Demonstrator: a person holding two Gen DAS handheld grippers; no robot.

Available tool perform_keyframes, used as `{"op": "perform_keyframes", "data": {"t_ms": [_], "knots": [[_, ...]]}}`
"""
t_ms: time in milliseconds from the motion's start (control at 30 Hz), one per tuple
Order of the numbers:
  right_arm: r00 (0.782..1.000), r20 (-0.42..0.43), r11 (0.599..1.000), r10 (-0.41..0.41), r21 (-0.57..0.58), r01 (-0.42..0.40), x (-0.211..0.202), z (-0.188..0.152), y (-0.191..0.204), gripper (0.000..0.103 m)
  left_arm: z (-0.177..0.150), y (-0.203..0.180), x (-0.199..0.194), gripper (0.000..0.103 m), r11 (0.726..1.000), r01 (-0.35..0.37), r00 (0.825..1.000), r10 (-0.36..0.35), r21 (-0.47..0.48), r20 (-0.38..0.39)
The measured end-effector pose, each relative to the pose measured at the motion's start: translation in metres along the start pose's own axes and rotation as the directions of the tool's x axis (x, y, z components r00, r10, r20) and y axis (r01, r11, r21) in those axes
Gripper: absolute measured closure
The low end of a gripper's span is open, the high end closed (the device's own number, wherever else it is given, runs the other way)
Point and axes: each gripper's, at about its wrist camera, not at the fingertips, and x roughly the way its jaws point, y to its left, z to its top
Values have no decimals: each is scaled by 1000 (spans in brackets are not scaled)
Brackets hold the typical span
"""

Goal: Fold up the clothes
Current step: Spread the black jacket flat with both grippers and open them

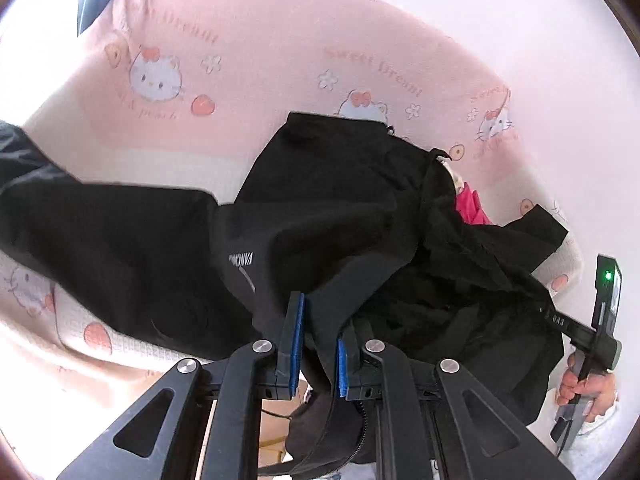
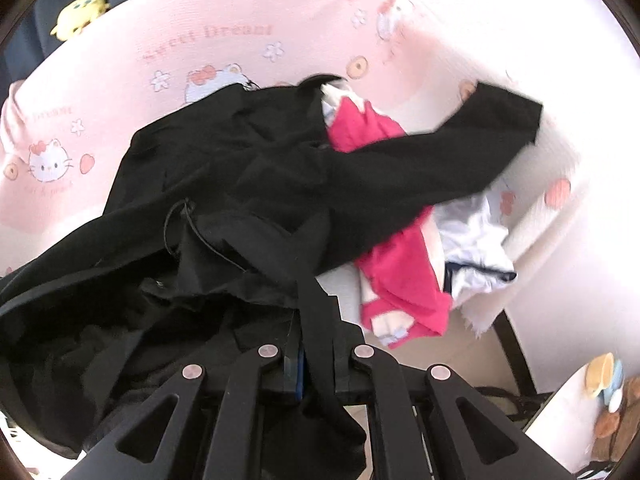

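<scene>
Clothes lie in a heap on a pink blanket [image 1: 248,60] with cat pictures. The big one is a black jacket [image 1: 328,184] with a zipper and small white letters. It is spread over the heap, and part of it hangs up from the grippers.

The left gripper [image 1: 318,344] pinches a fold of the black jacket tight between its blue pads. The right gripper [image 2: 316,364] is squeezed shut on another strip of black cloth. In the left view a hand [image 1: 588,388] holds the right gripper's handle at the edge.

I think the step now is picking the jacket out of the heap. Next, it needs to come free and be laid flat and open on a bare part of the blanket, so it can be folded.

A pink shirt [image 2: 400,280] and a white piece of clothing [image 2: 476,248] lie under one black sleeve [image 2: 460,152]. They may drag along. A yellow soft toy [image 2: 80,10] sits far back.
</scene>
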Motion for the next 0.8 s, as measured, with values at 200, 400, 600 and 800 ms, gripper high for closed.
{"op": "perform_keyframes", "data": {"t_ms": [200,400,600,800], "knots": [[995,-102,999,4,39,0,34,-34,-23,99,17,4,49,92,990,-138,990,139,19,-27],[983,-180,996,29,86,-13,59,-59,-30,98,12,41,99,92,979,-198,971,191,-39,-147],[984,-177,998,-30,43,38,57,-63,-15,95,5,51,107,92,987,-142,979,128,-73,-161],[984,-172,998,-48,37,55,44,-57,-10,83,7,69,106,91,934,90,983,-139,-345,-121]]}}
